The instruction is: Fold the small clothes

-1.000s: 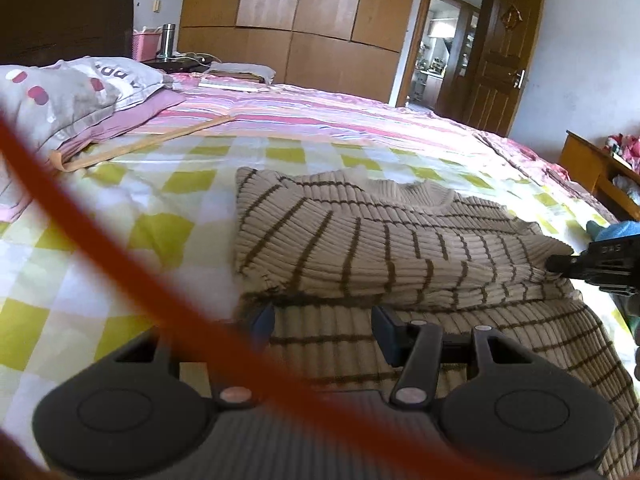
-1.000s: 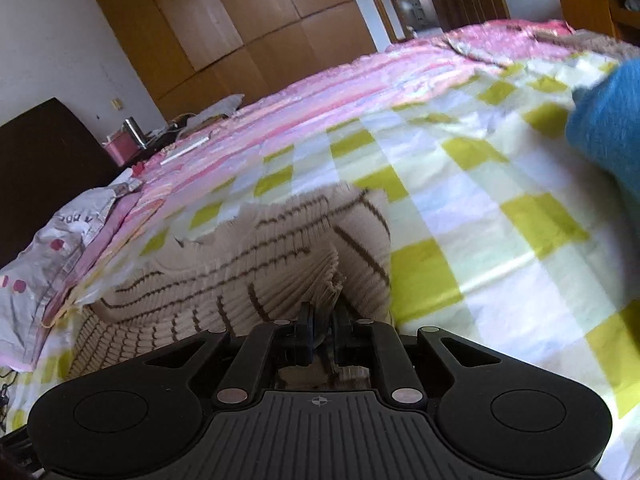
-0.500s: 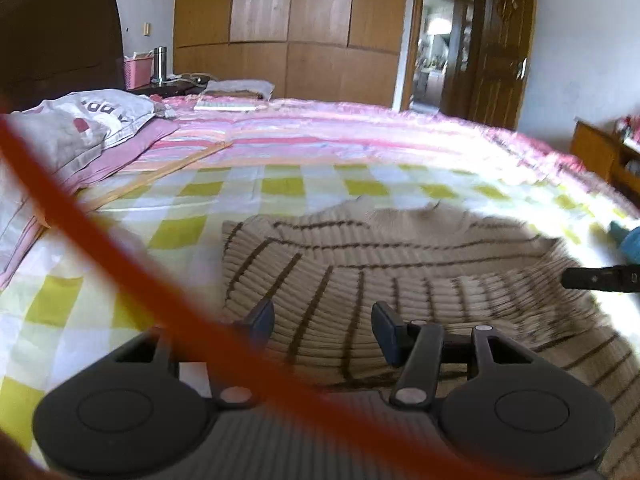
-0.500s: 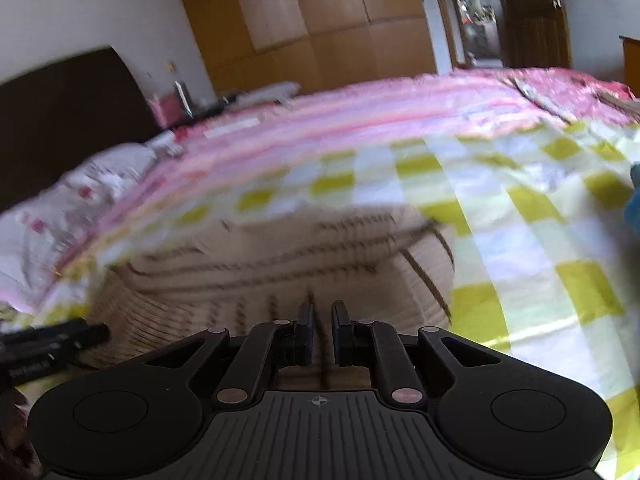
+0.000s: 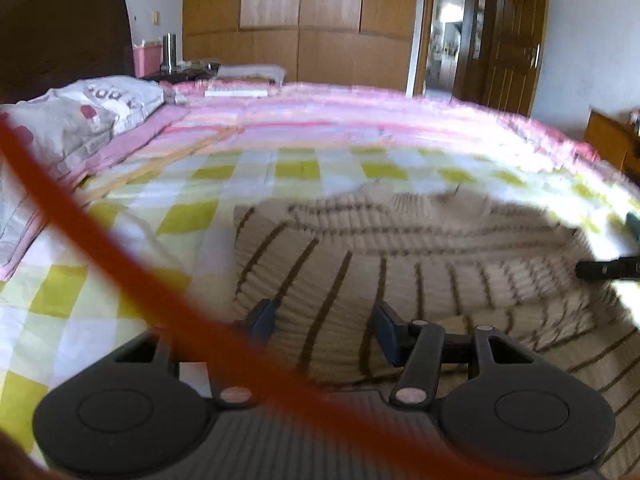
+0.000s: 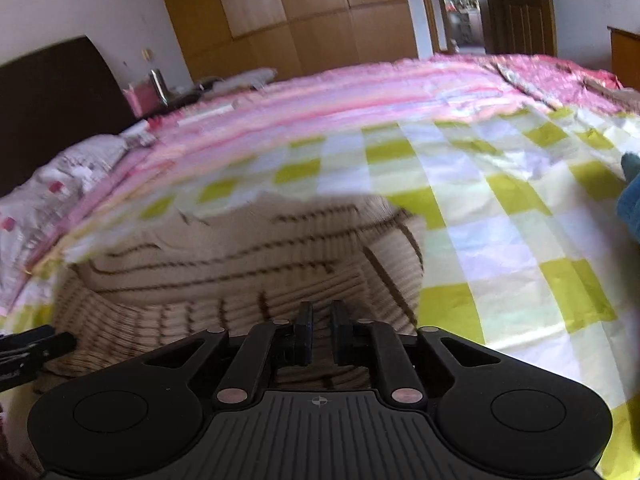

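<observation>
A beige knit sweater with dark brown stripes (image 5: 400,264) lies partly folded on the yellow-and-white checked bedspread (image 5: 248,168); it also fills the middle of the right wrist view (image 6: 248,264). My left gripper (image 5: 324,320) is open, its jaws wide apart over the sweater's near edge. My right gripper (image 6: 320,320) has its jaws nearly closed with a narrow gap, low over the sweater's near right part; no cloth shows between them. Its tip shows at the right edge of the left wrist view (image 5: 608,270).
An orange cord (image 5: 120,280) crosses the left wrist view close to the lens. A pillow (image 5: 80,116) lies at the left, a pink striped quilt (image 5: 340,116) beyond. A blue garment (image 6: 630,196) lies at the right. Wardrobe and open door stand behind.
My right gripper let go of the sweater's edge and drew back toward me. The lifted fold settled onto the sweater. My left gripper stayed open and dropped lower.
</observation>
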{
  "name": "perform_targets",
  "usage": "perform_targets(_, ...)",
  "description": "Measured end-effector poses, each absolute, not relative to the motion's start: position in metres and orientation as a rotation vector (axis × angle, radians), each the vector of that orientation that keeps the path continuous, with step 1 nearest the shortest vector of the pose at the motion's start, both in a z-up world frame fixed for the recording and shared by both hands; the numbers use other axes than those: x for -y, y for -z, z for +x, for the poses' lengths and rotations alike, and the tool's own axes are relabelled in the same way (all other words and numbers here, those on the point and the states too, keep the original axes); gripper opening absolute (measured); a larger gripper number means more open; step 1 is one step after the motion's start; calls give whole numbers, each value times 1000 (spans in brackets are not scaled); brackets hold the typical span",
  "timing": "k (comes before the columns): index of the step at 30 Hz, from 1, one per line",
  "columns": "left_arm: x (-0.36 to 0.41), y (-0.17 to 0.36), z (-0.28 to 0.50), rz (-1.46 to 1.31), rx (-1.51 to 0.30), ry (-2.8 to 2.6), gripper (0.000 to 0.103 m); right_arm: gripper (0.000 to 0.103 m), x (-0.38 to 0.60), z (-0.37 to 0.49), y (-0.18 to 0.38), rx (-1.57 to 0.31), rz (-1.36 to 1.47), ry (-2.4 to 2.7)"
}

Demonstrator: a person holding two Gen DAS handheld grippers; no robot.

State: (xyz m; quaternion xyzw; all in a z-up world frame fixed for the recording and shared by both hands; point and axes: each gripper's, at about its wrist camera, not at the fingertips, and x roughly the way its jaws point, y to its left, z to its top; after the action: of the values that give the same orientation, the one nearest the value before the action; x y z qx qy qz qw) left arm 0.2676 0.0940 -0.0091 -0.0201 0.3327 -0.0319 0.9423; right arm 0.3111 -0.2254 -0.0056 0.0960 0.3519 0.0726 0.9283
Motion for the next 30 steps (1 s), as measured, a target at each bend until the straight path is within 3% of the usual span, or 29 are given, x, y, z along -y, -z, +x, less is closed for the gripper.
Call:
perform_targets(7, -92, -2, 250, -33, -659, 101, 60, 14, 223, 284, -9, -668, 189, -213)
perform_targets(11, -80, 6, 253, 30, -721, 92, 60, 16, 208, 286, 6, -768, 87, -238)
perform_targets(16, -81, -7, 237, 19, -710, 93, 60, 17, 216, 271, -10, -732, 127, -243)
perform_targets(30, -102, -18, 109, -94, -778, 97, 60, 21, 251, 136, -22, -822, 170, -283)
